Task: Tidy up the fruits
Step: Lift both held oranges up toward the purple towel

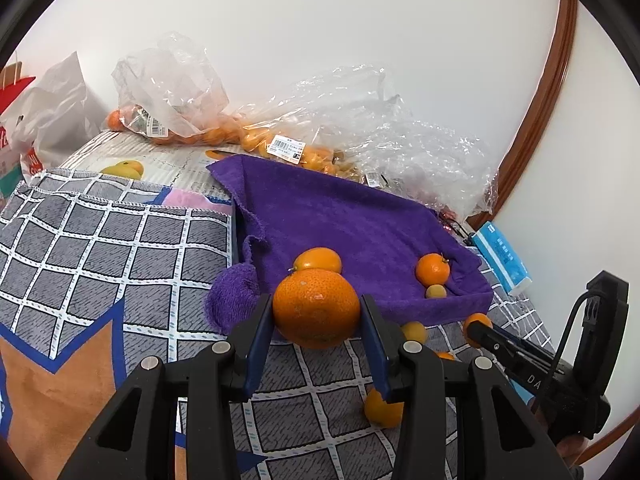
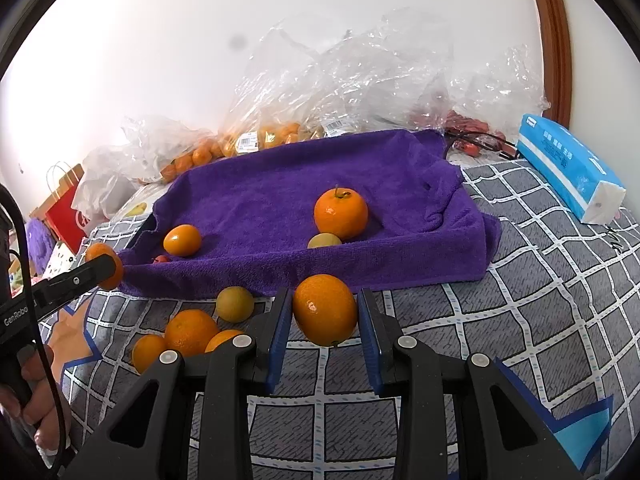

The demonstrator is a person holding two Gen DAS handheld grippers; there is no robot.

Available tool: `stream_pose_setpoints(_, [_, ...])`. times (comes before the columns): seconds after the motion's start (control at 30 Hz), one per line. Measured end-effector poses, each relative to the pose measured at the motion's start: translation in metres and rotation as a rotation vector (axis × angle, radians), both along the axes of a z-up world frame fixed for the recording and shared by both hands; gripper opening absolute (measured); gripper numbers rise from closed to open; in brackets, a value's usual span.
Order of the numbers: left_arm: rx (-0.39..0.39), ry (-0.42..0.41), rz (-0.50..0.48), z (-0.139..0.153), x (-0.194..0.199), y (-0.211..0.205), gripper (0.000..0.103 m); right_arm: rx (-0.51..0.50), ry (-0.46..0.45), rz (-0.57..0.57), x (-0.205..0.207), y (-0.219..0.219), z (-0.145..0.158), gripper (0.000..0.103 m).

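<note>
Gripping large orange (image 1: 316, 308), left gripper (image 1: 317, 312) pads pressed on both its sides, fruit held above checked blanket (image 1: 120, 248) at near edge of purple towel tray (image 1: 340, 216). Right gripper (image 2: 325, 312) clamps smaller orange (image 2: 325, 309) before tray front. Three fruits lie inside tray; loose oranges (image 2: 188, 332) on blanket. Clear bags (image 1: 180, 92) behind.

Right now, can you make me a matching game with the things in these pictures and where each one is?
Things:
1. big round orange
2. stemmed orange
3. blue tissue pack
4. small yellow-green fruit

Places:
A. on the checked blanket, outside the tray
B. between the left tool's fingers
C. right of the purple towel-lined tray
D. inside the tray

Pairs: 1-B, 2-D, 3-C, 4-A
</note>
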State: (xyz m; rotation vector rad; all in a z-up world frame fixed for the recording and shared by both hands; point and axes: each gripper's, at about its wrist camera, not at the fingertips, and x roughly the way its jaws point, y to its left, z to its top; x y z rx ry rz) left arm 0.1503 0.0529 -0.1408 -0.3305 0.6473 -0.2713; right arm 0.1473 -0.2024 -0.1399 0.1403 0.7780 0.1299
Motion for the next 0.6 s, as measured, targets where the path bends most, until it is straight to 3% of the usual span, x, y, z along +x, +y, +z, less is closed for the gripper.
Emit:
stream_pose_setpoints(0.37, [0.007,0.003,0.011,0.003,-0.005,0.003,0.04,0.008,-0.039,-0.006,-0.006,-0.002,0.005,0.033])
stream_pose_setpoints(0.6, [0.01,0.015,-0.02,0.029,-0.013,0.005,0.04,0.03,-0.05,0.016,-0.012,0.0,0.022,0.033])
